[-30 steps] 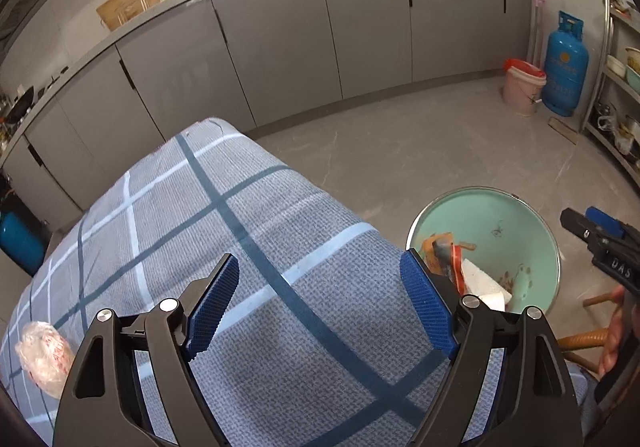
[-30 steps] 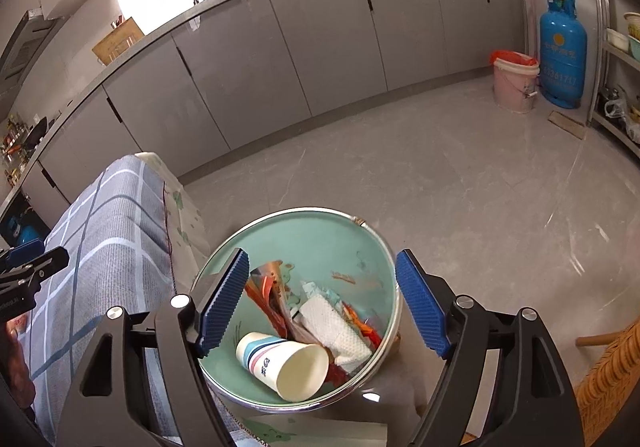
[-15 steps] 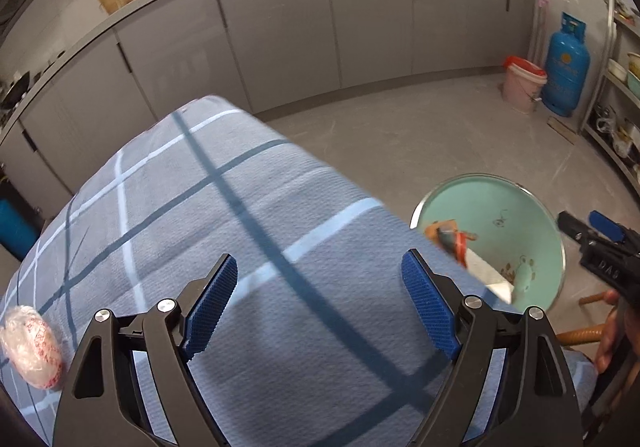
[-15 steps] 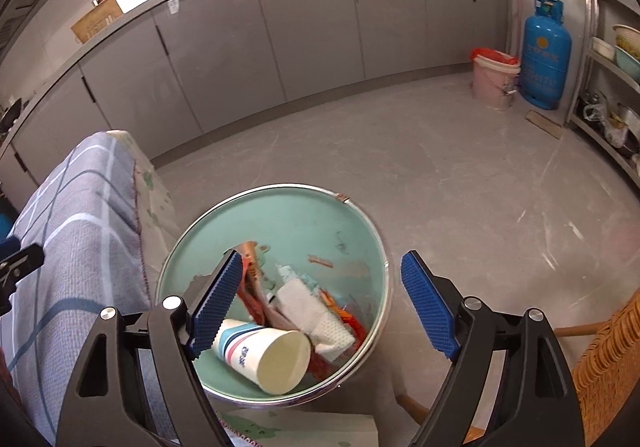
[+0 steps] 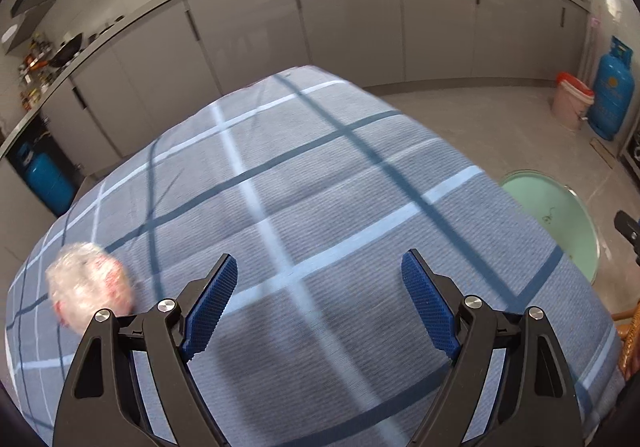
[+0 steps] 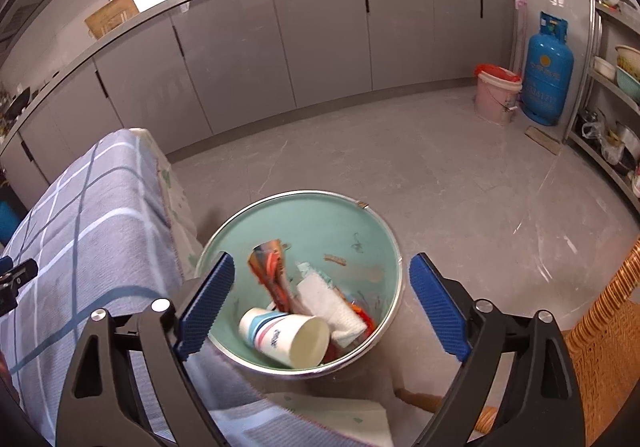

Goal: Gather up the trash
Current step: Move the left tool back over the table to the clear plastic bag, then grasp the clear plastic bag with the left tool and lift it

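Since earlier: the left gripper (image 5: 320, 303) has swung left across the cloth (image 5: 320, 187), so the wad (image 5: 90, 285) that sat at the far left edge of its view is now just left of its left finger, and the bin (image 5: 560, 215) has slid to the right edge. The right gripper (image 6: 322, 301) has backed off a little from the bin (image 6: 304, 223), which now sits smaller between its fingers.
Left gripper: wide, nothing between the pads; it points down at the checked cloth, probably lining up on the wad.
Right gripper: jaws opening, nothing pinched; it hangs above the bin's mouth, which fits a drop just made.
Wad: crinkled clear plastic with red print, blurred, lying on the cloth outside the left gripper's left finger, not yet between the pads.
Bin: green inside, metal rim, on the floor just beyond the cloth's edge, right under the right gripper so trash falls straight in.
Bin contents: a paper cup (image 6: 286, 335) on its side nearest the gripper, a white tissue (image 6: 332, 305) and an orange wrapper (image 6: 270, 267) behind it.
Step judged: the wad looks like the next piece to collect; the left gripper needs to shift further left to straddle it.
Risk: the plastic is soft and light, and may slip or drag the cloth.
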`<action>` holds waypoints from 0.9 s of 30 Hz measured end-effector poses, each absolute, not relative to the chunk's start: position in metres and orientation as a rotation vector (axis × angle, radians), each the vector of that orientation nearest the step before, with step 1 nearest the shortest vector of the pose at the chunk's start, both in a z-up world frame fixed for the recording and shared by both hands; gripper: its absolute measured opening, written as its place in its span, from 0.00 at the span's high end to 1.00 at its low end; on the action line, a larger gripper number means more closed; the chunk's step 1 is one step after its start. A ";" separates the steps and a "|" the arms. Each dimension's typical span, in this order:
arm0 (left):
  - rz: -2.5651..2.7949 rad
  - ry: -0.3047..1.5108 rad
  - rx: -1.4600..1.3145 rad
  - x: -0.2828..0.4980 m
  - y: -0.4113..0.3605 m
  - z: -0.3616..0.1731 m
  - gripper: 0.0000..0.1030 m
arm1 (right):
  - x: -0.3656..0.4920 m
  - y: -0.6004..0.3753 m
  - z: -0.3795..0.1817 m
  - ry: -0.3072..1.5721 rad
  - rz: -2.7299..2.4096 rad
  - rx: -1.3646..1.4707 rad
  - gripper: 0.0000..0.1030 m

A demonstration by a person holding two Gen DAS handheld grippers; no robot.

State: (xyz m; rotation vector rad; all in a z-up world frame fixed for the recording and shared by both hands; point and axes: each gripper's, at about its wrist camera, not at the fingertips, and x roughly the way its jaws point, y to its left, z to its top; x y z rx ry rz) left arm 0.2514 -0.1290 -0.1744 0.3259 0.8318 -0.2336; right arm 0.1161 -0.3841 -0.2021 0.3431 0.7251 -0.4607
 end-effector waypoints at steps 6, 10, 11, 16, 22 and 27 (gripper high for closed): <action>-0.109 0.821 0.268 0.233 -0.067 -0.164 0.19 | 0.129 -0.314 -0.181 0.720 -0.314 0.283 0.13; 0.029 0.786 0.189 0.229 -0.005 -0.148 0.19 | 0.148 -0.254 -0.160 0.696 -0.158 0.218 0.13; 0.059 0.788 0.158 0.232 0.014 -0.144 0.17 | 0.152 -0.242 -0.156 0.694 -0.127 0.202 0.13; 0.108 0.821 0.048 0.259 0.070 -0.139 0.16 | 0.162 -0.189 -0.142 0.700 -0.040 0.159 0.13; -0.005 0.901 -0.018 0.289 0.072 -0.162 0.38 | 0.144 -0.173 -0.140 0.718 -0.054 0.110 0.13; -0.072 0.916 -0.018 0.283 0.053 -0.169 0.85 | 0.127 -0.196 -0.141 0.717 -0.109 0.121 0.13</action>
